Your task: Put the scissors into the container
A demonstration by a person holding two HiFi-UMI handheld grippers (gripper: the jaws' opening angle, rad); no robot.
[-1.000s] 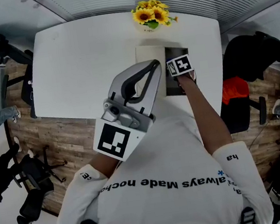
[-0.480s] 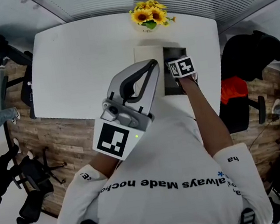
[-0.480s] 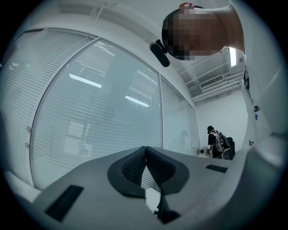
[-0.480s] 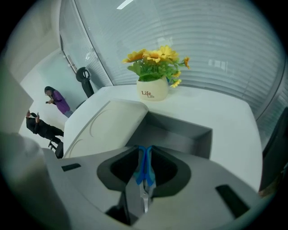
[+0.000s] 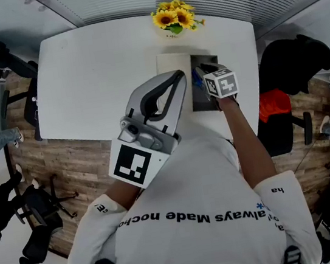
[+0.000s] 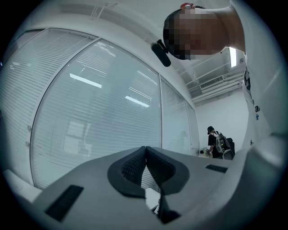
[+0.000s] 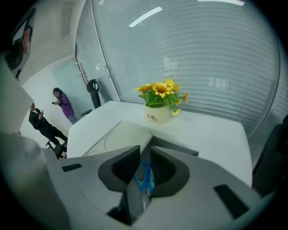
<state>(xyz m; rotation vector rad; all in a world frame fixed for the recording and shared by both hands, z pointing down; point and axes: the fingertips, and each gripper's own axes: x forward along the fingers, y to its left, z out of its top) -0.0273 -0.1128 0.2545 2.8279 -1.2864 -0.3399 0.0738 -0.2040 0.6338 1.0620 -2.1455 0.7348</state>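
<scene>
The blue-handled scissors (image 7: 144,176) sit between the jaws of my right gripper (image 7: 145,151), which is shut on them with the handles pointing away from the camera. In the head view this gripper (image 5: 209,76) hangs over the dark open container (image 5: 199,97), and its marker cube hides the scissors. The container's grey rim (image 7: 180,148) shows just beyond the jaws. My left gripper (image 5: 178,77) is raised high in front of the person's chest. Its pads are pressed together with nothing between them, and it (image 6: 145,151) points at a glass wall with blinds.
A beige lid (image 5: 173,63) lies on the white table (image 5: 101,76) left of the container. A pot of yellow flowers (image 5: 176,19) stands at the far edge. A black chair (image 5: 293,66) sits at the right and another chair (image 5: 9,56) at the left. People stand far off.
My right gripper has shifted a little to the right and toward the person, and its marker cube has turned. The left gripper has stayed where it was.
</scene>
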